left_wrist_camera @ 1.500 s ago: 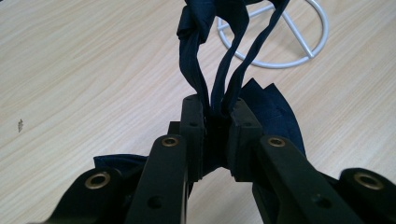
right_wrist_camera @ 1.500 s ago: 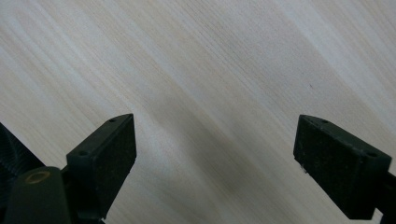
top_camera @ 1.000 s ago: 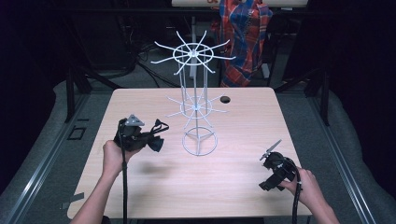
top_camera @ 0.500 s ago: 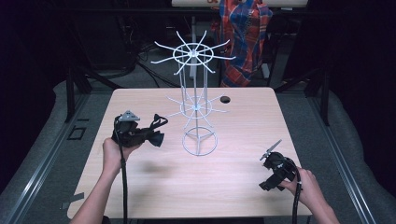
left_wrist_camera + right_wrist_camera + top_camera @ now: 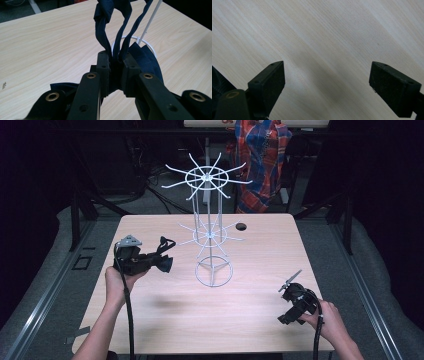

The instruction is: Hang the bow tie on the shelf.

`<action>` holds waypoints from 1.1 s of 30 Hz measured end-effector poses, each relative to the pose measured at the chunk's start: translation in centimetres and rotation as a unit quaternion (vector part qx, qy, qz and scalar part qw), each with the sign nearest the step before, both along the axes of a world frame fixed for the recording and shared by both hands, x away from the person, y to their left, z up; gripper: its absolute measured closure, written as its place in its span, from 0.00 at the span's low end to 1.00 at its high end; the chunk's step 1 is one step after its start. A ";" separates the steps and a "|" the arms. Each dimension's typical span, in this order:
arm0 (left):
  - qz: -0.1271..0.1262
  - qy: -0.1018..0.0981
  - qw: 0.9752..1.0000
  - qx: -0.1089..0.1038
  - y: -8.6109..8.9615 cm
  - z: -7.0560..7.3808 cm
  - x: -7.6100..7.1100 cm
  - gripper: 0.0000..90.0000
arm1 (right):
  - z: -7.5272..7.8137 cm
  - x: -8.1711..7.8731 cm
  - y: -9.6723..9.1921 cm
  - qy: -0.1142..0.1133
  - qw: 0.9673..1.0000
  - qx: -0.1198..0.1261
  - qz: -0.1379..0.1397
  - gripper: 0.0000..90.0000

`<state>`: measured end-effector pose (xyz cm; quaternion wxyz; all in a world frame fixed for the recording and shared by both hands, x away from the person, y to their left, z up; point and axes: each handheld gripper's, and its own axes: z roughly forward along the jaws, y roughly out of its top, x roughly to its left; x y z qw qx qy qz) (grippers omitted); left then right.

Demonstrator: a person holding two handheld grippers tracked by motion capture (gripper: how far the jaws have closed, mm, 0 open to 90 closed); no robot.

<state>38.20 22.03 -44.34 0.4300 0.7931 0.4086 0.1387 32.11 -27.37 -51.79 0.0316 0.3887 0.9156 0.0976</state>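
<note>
The left gripper [image 5: 162, 260] is clenched on a dark blue cloth item [image 5: 117, 30] with a loop of strap, apparently a small fabric piece with a band; its exact kind is hard to tell. In the left gripper view the jaws pinch the fabric between them, the loop rises ahead of them, and more cloth bunches to either side. The gripper is held above the bench [image 5: 165, 320], left of the white wire rack [image 5: 212, 237], and points roughly toward it. That is the relation that matters: the rack stands just beside the cloth, to its right in the high view, with its base ring [image 5: 143, 43] and one upright wire showing directly behind the loop in the left gripper view. The rack's long axis is vertical, with two tiers of spokes radiating outward, the lower tier near the gripper's height and the upper tier well above. Hanging the loop on a spoke is probably next, and would call for carrying it rightward and up. The right gripper [image 5: 289, 287] is released, jaws wide apart, low over bare wood near the bench's front right, well apart from the rack, so the left hand is much the nearer.
</note>
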 end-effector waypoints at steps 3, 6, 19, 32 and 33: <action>0.001 -0.001 1.000 -0.002 0.0 0.1 -0.1 0.88 | 0.0 0.0 0.0 0.000 1.000 -0.001 0.001 0.15; 0.000 -0.002 1.000 -0.008 0.1 0.2 -0.1 0.88 | 0.0 0.0 0.0 0.000 1.000 0.000 0.000 0.15; -0.005 -0.012 1.000 -0.026 0.2 0.8 -0.5 0.88 | 0.0 0.0 0.0 0.000 1.000 0.001 -0.001 0.15; -0.014 -0.020 0.999 -0.034 0.0 1.2 -0.8 0.88 | 0.0 0.0 0.0 0.000 1.000 0.001 -0.001 0.15; -0.014 -0.020 0.999 -0.034 -0.1 1.2 -0.8 0.88 | 0.0 0.0 0.0 0.000 1.000 0.001 0.000 0.15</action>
